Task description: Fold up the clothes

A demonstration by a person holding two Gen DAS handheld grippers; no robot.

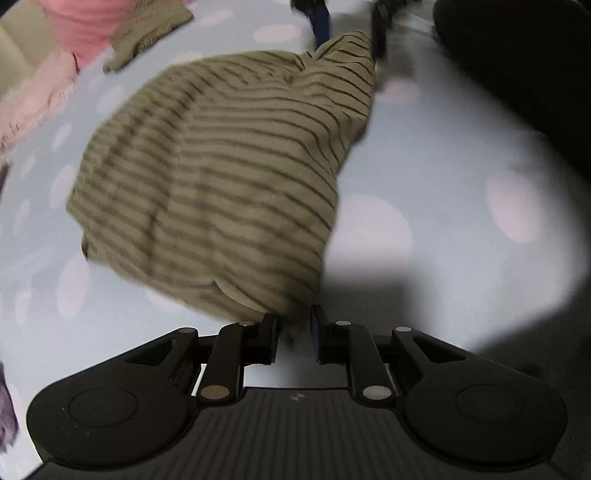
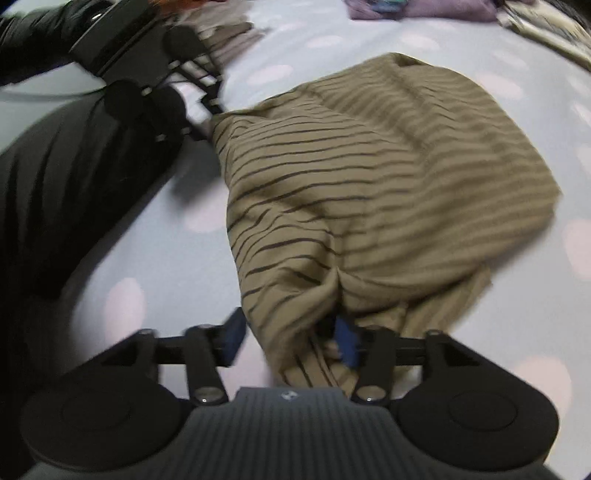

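Observation:
An olive garment with dark stripes (image 1: pixel 221 166) lies bunched on a pale blue sheet with pink dots (image 1: pixel 443 221). My left gripper (image 1: pixel 295 332) is shut on its near corner, the cloth pinched between the narrow pads. In the right wrist view the same garment (image 2: pixel 369 184) spreads ahead of my right gripper (image 2: pixel 290 339), whose jaws stand wide apart. A fold of cloth hangs between them against the right finger (image 2: pixel 347 339), and nothing presses on it. The left gripper (image 2: pixel 207 107) shows at the garment's far left corner. The right gripper (image 1: pixel 349 33) shows at the top of the left wrist view.
A pink garment (image 1: pixel 74 22), a pale fringed cloth (image 1: pixel 33 99) and a small olive piece (image 1: pixel 147 33) lie at the far left. Purple clothes (image 2: pixel 424 9) sit at the sheet's far edge. A person's dark clothing (image 2: pixel 55 184) borders the sheet (image 2: pixel 147 221).

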